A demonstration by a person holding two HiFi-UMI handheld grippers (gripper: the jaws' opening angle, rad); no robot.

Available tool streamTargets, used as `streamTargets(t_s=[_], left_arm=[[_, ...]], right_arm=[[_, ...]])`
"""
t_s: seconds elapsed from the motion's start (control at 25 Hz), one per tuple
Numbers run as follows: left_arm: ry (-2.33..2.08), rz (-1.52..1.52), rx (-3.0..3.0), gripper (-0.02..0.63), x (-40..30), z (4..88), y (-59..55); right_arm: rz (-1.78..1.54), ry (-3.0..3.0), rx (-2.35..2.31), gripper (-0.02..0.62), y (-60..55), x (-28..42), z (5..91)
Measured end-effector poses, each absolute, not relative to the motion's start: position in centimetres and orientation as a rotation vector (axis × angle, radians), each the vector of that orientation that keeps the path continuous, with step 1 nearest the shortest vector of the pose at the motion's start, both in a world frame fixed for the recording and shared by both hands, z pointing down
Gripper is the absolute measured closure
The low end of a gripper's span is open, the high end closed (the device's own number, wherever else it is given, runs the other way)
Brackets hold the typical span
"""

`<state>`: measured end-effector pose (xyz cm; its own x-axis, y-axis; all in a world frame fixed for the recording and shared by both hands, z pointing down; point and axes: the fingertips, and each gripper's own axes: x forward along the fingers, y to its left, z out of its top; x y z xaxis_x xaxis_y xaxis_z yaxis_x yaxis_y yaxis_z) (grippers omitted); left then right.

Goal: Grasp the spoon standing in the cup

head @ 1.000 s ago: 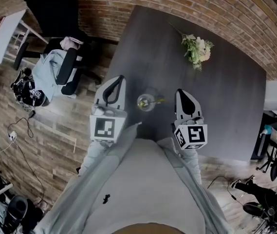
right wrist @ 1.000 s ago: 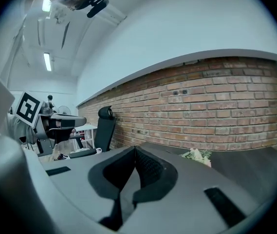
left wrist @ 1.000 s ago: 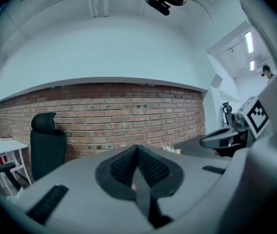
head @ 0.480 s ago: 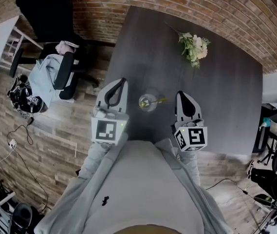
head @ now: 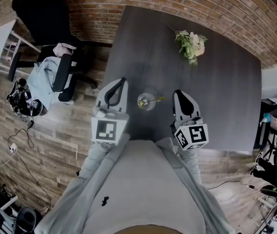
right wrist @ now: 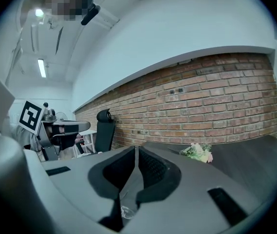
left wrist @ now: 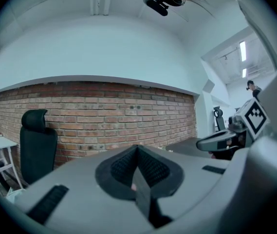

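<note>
On the dark matte surface (head: 216, 82), a round clear cup (head: 146, 102) holds a spoon (head: 156, 100); left gripper (head: 121, 80) and right gripper (head: 177, 92) sit closed, empty.

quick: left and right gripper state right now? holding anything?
Left gripper: closed, holding nothing.
Right gripper: closed, holding nothing; the spoon stands in the cup between the two, ungrasped.

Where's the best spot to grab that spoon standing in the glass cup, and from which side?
Grip the spoon by its handle, where it pokes over the rim of the cup. It leans toward the right gripper, so come from that side, probably opening its shut jaws first.
</note>
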<state>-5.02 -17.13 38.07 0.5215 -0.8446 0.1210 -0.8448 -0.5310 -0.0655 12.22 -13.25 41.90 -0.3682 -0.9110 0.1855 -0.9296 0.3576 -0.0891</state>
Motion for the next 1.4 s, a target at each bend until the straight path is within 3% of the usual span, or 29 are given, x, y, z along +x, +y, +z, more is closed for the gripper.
streamTargets(t_s=[0.4,0.48,0.96,1.4], left_arm=[[-1.518,0.223,2.721,0.588,-5.4,38.6,-17.4],[-1.518,0.221,2.716,0.588,-5.5,38.7,-17.4],[-1.547,0.22,2.694,0.588,-6.4,39.1,-18.0],[-1.573,0.225,2.656,0.588,-6.9,39.5,-18.2]], right_arm=[[0.321,-2.514,1.672,0.573,-13.5,11.7,42.6],[0.341,-2.523,1.645,0.511,-13.5,11.3,42.9],[0.417,-2.529,1.521,0.398,-13.8,9.8,45.3],[0.443,-2.509,1.434,0.383,-13.7,9.0,48.2]])
